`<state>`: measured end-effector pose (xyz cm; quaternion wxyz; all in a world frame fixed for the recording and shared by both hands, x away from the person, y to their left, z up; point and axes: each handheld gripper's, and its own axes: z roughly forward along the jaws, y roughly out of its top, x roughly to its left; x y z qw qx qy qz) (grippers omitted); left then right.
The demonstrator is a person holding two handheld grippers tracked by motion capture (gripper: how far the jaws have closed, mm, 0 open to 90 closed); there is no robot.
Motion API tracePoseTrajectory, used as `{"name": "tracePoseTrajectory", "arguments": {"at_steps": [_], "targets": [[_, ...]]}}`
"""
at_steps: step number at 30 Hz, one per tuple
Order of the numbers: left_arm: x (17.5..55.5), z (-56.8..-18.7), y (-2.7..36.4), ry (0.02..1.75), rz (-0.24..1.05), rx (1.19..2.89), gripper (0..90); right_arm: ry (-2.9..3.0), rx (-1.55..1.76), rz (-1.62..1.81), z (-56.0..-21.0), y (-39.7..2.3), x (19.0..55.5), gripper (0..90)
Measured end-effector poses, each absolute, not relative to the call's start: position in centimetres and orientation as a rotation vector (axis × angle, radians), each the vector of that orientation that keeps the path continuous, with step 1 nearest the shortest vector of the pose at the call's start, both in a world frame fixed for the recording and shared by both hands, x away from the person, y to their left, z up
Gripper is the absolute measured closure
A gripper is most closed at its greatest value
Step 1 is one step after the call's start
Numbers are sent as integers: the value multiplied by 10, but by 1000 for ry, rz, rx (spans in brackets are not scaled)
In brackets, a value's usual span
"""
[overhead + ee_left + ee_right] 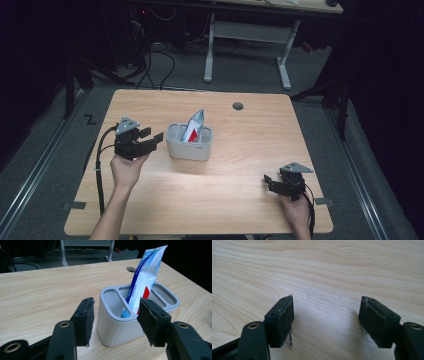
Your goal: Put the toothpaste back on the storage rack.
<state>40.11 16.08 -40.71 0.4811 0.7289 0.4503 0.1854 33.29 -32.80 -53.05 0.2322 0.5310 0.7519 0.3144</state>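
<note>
While the left tool (151, 136) hovers with jaws apart just left of the grey organizer (189, 142) at mid-counter (240, 150), a pouch (195, 127) stands upright in it. Right tool (272, 181) rests agape, near right. Next, likely: closing squarely on the pouch.

hidden: pouch (146, 272) foot — inside holder (112, 325) | print: perhaps too blurred to read | holder base: cut off behind pads (85, 320)
</note>
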Motion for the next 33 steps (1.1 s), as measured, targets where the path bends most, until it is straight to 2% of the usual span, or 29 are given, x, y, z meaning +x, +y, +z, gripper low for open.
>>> {"name": "tracePoseTrajectory", "arguments": {"at_steps": [33], "targets": [[384, -422, 187, 1167, 457, 1735, 466, 2066, 1456, 864, -531, -328, 333, 286]]}}
